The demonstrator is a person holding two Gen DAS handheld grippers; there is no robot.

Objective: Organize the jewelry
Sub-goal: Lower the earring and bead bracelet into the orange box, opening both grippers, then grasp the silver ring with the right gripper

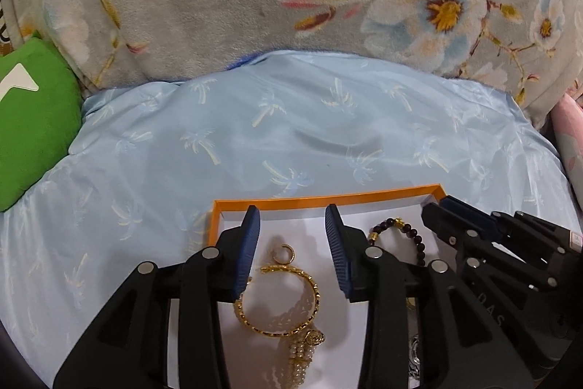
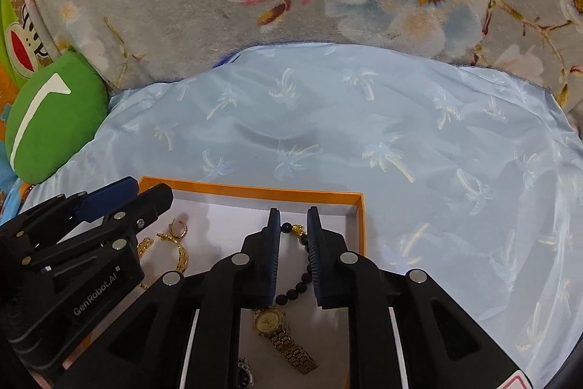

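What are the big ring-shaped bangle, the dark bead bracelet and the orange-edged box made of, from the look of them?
Bangle: probably gold-toned metal; shiny yellow with a faceted, glinting surface.
Bead bracelet: round dark beads with a dull sheen, perhaps wood or stone, plus gold-coloured spacers; I can't tell which.
Box: likely cardboard; thin, straight orange walls, matte white inside.

Pale blue palm-print sheet [image 1: 291, 133], grey floral fleece blanket [image 1: 182, 6], green plush cushion [image 1: 32, 126] at left
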